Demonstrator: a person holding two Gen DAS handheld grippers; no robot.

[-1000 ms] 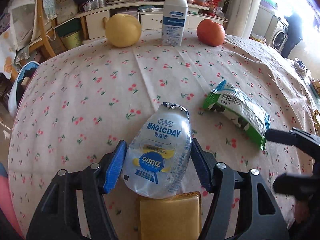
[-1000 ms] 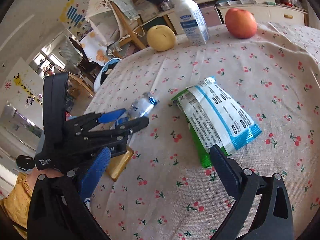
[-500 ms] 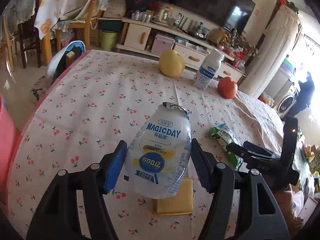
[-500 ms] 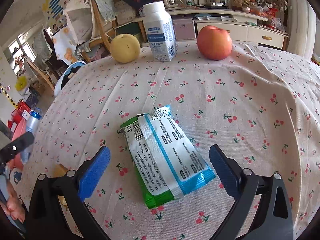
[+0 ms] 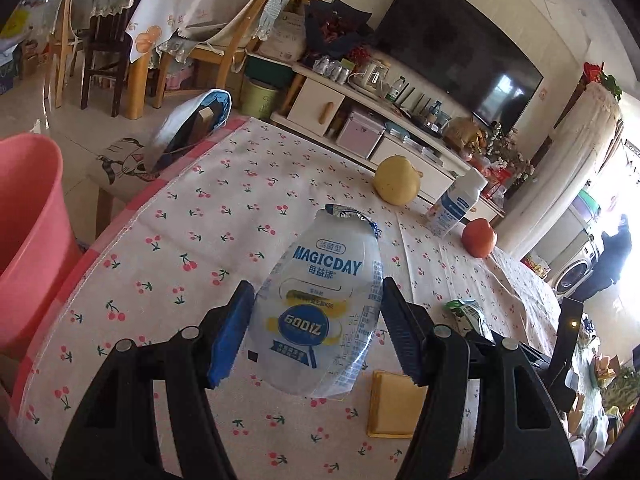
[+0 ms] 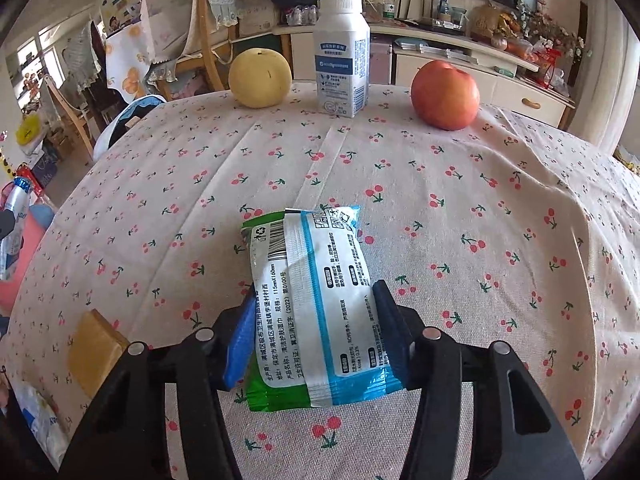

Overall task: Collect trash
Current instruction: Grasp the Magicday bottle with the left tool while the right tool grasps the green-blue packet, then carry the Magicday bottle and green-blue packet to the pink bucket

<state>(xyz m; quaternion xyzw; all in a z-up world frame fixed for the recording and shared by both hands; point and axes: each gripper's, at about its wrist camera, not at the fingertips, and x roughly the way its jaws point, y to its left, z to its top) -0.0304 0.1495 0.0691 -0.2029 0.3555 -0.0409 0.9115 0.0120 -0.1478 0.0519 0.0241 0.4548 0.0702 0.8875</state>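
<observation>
Lifted bottle (image 5: pixel 320 316) nearer pink bin (image 5: pixel 28 216), contents unseen

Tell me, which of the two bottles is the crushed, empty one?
The clear MAGICDAY bottle, squashed flat and clamped in the left gripper. The white milk bottle stands upright and capped on the table, between the yellow pear and red apple.

Left tongs (image 5: pixel 316 328) clamped — right tongs (image 6: pixel 316 334) closing.

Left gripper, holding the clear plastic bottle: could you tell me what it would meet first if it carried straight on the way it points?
Probably the cherry-print tablecloth. The left gripper, shut on the clear bottle, angles down toward bare cloth short of the yellow pear; depth is unclear.
</observation>
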